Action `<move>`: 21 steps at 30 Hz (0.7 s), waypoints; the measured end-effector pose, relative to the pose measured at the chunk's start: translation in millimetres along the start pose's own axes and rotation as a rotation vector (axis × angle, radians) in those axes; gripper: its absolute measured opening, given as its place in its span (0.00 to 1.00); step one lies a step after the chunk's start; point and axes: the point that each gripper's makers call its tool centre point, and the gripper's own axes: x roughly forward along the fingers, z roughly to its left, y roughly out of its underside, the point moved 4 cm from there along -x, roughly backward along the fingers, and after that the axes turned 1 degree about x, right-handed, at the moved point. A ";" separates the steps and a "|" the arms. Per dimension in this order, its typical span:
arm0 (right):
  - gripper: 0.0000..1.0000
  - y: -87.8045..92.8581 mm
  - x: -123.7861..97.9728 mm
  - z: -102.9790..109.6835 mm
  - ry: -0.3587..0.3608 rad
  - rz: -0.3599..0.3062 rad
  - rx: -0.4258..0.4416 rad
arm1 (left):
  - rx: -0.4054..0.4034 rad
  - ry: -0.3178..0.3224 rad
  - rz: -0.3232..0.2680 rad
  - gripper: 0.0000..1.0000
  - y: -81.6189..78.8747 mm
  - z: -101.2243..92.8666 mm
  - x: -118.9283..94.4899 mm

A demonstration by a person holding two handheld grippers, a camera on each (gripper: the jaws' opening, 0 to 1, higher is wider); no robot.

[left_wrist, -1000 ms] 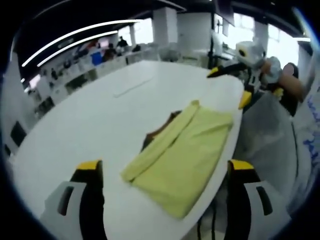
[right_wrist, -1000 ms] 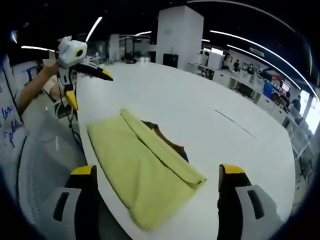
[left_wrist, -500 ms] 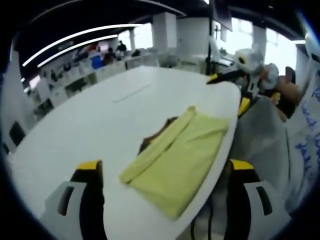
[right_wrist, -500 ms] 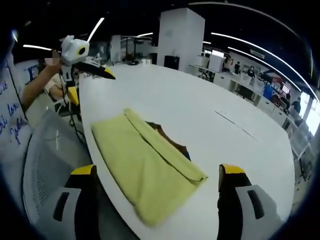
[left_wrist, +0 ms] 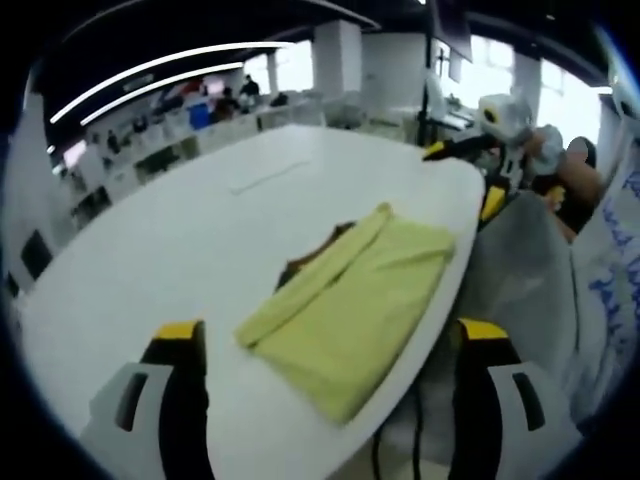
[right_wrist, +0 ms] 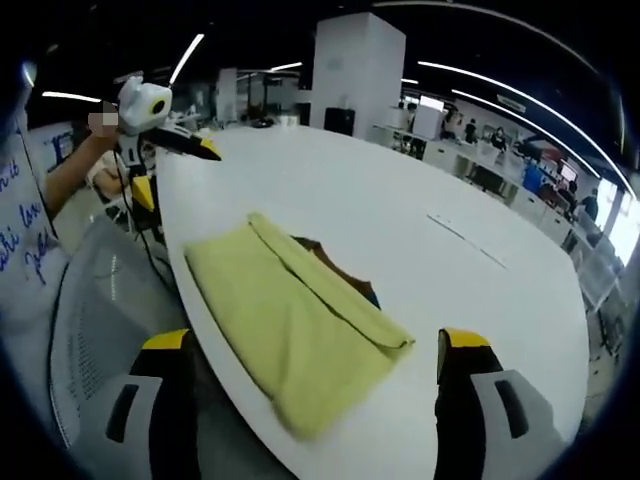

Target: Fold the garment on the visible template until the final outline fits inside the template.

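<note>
Mostly done: yellow garment (left_wrist: 345, 305) lies folded on counter (left_wrist: 150, 250), dark template (left_wrist: 310, 262) peeking beside it. Left hand-held gripper (left_wrist: 330, 345) and right hand-held gripper (right_wrist: 315, 350) both wide, empty, clear of the cloth.

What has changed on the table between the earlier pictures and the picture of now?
Nothing on the table has visibly changed. Only the cameras shifted a little with the hands. The yellow garment stays folded at the edge of the white table, with a dark piece showing beside it. The left gripper and right gripper remain open, off the cloth, holding nothing.
</note>
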 end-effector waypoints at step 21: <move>1.00 24.8 -7.7 11.5 0.003 0.033 0.057 | -0.054 -0.007 0.048 0.96 28.2 -10.7 -12.3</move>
